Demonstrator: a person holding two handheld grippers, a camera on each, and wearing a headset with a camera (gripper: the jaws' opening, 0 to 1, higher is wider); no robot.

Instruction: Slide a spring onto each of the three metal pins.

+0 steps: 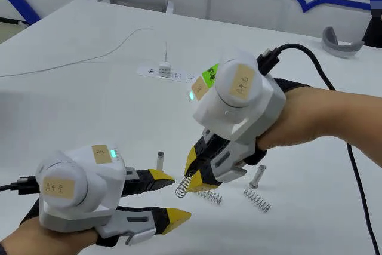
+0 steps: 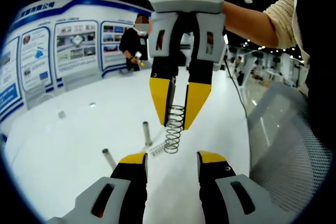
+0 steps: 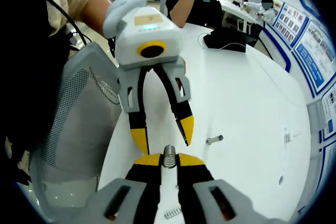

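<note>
No spring is fitted yet: the left pin point(image 1: 160, 160) and right pin point(image 1: 258, 175) are bare, the right gripper point(image 1: 192, 179) is clamped on one spring point(image 1: 183, 186), the left gripper point(image 1: 179, 196) has its jaws apart and empty, and two loose springs point(image 1: 209, 196) lie near the right pin.

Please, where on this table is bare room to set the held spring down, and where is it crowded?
The widest bare table lies between the power strip and the upright pin. Crowded: under the right gripper, where a loose spring, a second spring and the lying pin sit close.
</note>
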